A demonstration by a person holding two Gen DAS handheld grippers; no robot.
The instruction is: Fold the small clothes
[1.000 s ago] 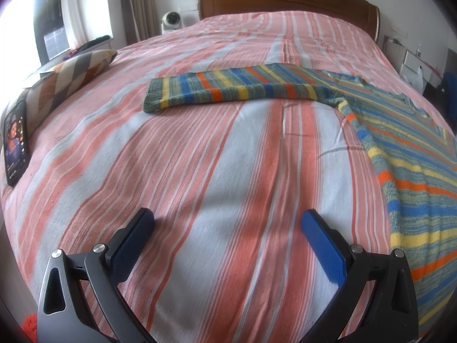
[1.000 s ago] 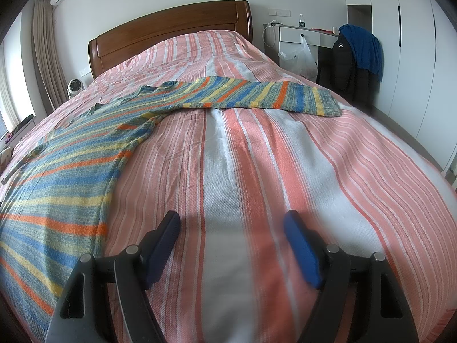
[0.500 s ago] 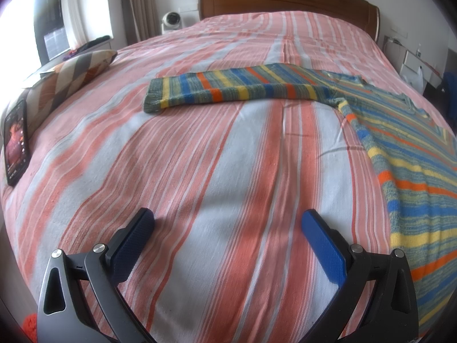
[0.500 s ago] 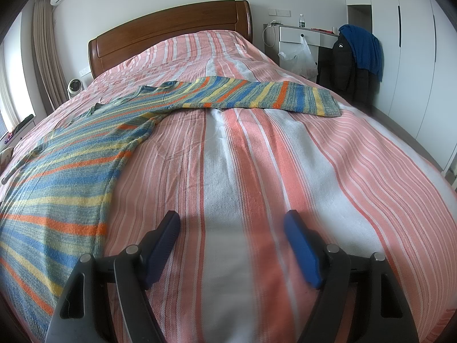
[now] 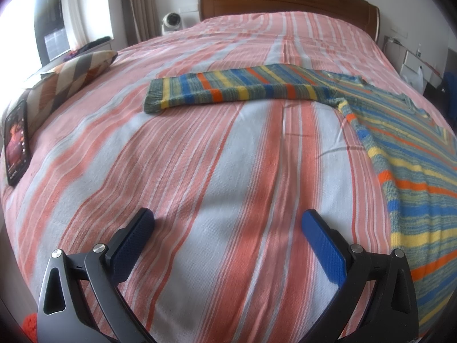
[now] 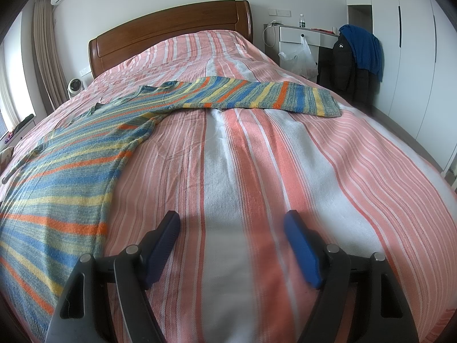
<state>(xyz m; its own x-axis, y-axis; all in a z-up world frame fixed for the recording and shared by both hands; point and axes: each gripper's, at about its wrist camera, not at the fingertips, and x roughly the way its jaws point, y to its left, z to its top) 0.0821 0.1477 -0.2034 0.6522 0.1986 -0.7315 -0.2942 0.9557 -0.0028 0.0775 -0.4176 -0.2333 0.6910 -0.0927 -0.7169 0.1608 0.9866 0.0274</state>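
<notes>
A striped knit sweater in blue, yellow, orange and grey-green lies flat on the bed. In the left wrist view its body is at the right and one sleeve stretches left. In the right wrist view the body is at the left and the other sleeve stretches right. My left gripper is open and empty over bare bedspread, left of the sweater's hem. My right gripper is open and empty over bare bedspread, right of the hem.
The bed has a pink, orange and white striped cover and a wooden headboard. A phone and a patterned cushion lie at the bed's left edge. A nightstand with a plastic bag and hanging jackets stand right of the bed.
</notes>
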